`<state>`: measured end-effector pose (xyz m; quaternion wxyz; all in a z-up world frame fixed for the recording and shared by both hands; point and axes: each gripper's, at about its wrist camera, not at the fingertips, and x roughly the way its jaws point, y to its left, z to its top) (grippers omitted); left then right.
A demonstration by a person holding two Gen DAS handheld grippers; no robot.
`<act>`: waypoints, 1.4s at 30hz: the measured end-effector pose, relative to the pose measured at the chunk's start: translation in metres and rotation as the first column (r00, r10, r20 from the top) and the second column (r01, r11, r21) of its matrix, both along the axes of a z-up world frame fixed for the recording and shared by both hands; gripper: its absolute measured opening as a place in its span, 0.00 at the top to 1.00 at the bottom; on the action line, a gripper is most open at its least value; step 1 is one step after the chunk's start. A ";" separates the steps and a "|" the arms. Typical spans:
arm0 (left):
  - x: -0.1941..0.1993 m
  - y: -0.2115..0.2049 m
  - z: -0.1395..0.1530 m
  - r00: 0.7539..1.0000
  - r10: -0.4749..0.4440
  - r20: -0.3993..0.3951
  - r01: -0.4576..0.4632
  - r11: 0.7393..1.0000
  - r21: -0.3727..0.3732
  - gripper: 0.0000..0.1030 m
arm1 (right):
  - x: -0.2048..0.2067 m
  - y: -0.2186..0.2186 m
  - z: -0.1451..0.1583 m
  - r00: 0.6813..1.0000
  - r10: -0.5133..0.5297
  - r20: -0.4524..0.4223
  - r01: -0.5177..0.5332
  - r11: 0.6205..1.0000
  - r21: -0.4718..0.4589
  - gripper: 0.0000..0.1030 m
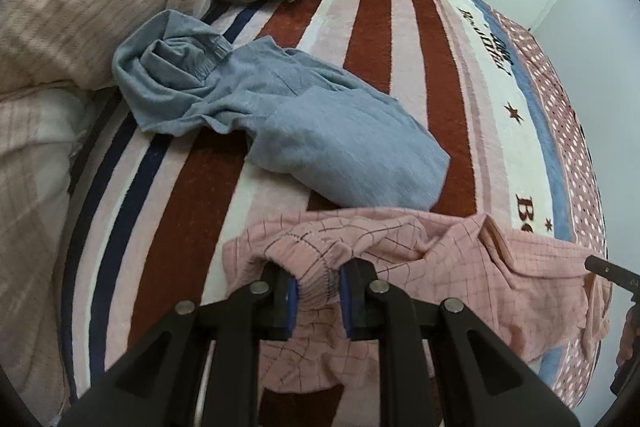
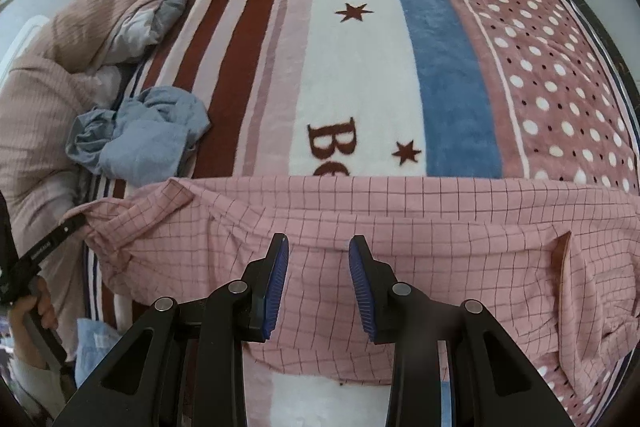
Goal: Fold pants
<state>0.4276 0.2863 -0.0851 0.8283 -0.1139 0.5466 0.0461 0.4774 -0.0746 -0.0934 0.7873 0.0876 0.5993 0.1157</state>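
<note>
Left wrist: L tongs [image 1: 319,289] tilted steeply down, clamped on pink pants' [image 1: 460,259] waistband.

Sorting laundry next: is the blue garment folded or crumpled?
Crumpled: the blue garment lies bunched and twisted on the striped blanket.

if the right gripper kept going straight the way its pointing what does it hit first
Most likely the pink checked pants: the right gripper points down at that cloth, which fills the gap between its fingers. Depth is unclear, so how near it already is cannot be told.
</note>
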 end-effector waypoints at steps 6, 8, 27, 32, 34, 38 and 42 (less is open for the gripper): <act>0.013 0.010 -0.022 0.998 0.013 -0.065 -0.014 1.000 -0.015 0.63 | 0.005 0.005 -0.015 1.000 -0.014 -0.024 0.014 1.000 -0.006 0.73; 0.011 0.012 -0.019 0.999 0.008 -0.054 -0.008 1.000 -0.006 0.41 | 0.005 0.010 -0.021 0.999 -0.002 -0.036 0.002 1.000 -0.005 0.73; -0.019 -0.006 -0.068 0.980 -0.083 -0.179 0.080 0.997 -0.023 0.46 | 0.006 0.022 -0.036 0.998 0.029 -0.058 -0.029 1.000 0.009 0.73; -0.023 -0.001 -0.082 0.980 -0.056 -0.191 0.055 0.998 -0.009 0.45 | 0.002 0.019 -0.051 0.996 0.031 -0.080 -0.031 1.000 0.000 0.73; -0.027 0.000 -0.086 0.980 -0.052 -0.192 0.049 0.999 -0.020 0.45 | 0.001 0.020 -0.055 0.996 0.034 -0.085 -0.034 0.999 0.002 0.73; -0.033 -0.003 -0.090 0.981 -0.066 -0.182 0.056 0.997 -0.060 0.83 | -0.003 0.023 -0.064 0.994 0.042 -0.096 -0.042 0.999 0.004 0.73; -0.032 -0.002 -0.070 0.993 -0.062 -0.102 0.058 0.997 -0.045 0.84 | -0.004 0.026 -0.068 0.994 0.045 -0.105 -0.044 0.999 0.007 0.73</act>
